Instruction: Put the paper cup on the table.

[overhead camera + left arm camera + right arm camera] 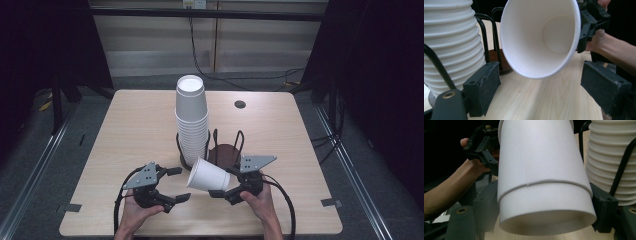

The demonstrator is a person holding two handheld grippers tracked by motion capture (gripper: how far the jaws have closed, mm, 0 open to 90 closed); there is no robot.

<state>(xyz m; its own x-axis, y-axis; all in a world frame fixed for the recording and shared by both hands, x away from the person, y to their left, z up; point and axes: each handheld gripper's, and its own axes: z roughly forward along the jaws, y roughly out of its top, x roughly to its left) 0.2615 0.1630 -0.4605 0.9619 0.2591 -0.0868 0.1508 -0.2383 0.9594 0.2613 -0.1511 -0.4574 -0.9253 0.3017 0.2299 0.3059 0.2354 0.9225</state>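
Observation:
My right gripper (223, 182) is shut on the base end of a white paper cup (209, 175) held on its side just above the table, mouth facing left. In the right gripper view the cup (541, 182) sits between both pads. My left gripper (179, 184) stands open a short way left of the cup's mouth, touching nothing. In the left gripper view the open mouth of the cup (541, 37) hangs above and between the spread jaws. A tall stack of white cups (190, 120) stands in a black wire holder (223, 152) just behind.
The wire holder has a brown round base and an empty slot to the right of the stack. The light wood table (130, 130) has a small dark cable hole (240, 104) at the back. Cables trail from both grippers toward the front edge.

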